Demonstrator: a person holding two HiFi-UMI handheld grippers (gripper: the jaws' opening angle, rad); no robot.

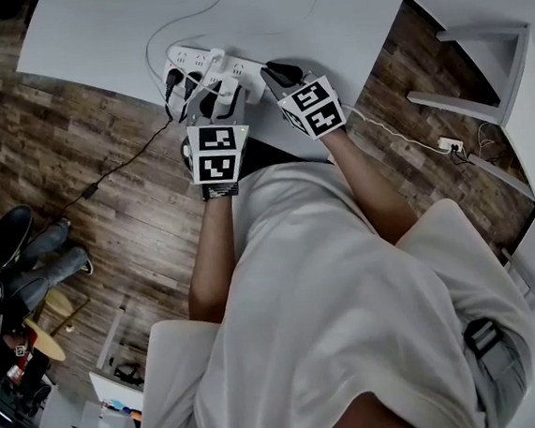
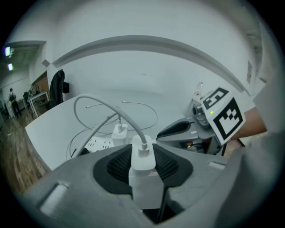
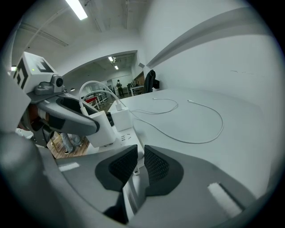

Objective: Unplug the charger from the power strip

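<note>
Item one: my left hand-held gripper (image 1: 211,99), clamped on the charger (image 2: 143,176). Both pads pressed flat against its white sides. The charger stood upright at the strip (image 1: 234,66), and its foot was hidden behind the jaws, so I could not tell whether the pins were seated.

Item two: a white cable (image 2: 102,103), plugged into the charger's top and arching up and away to the left.

Item three: my right hand-held gripper (image 3: 139,149), just beside the left, with its jaws drawn almost together over the strip's right end. A sliver of white showed in the narrow gap. I could not tell whether the pads pinched it.

Item four: the strip itself, white, lying near the tabletop's (image 1: 323,5) front edge, with dark plugs at its left end.

Item five: a second charger (image 2: 119,132), white, seated in the strip just beyond the held one, its own lead rising from it.

Item six: loose thin cables (image 3: 209,111), looping across the bare tabletop farther back.

Item seven: wood floor (image 1: 107,205) around the tabletop.
</note>
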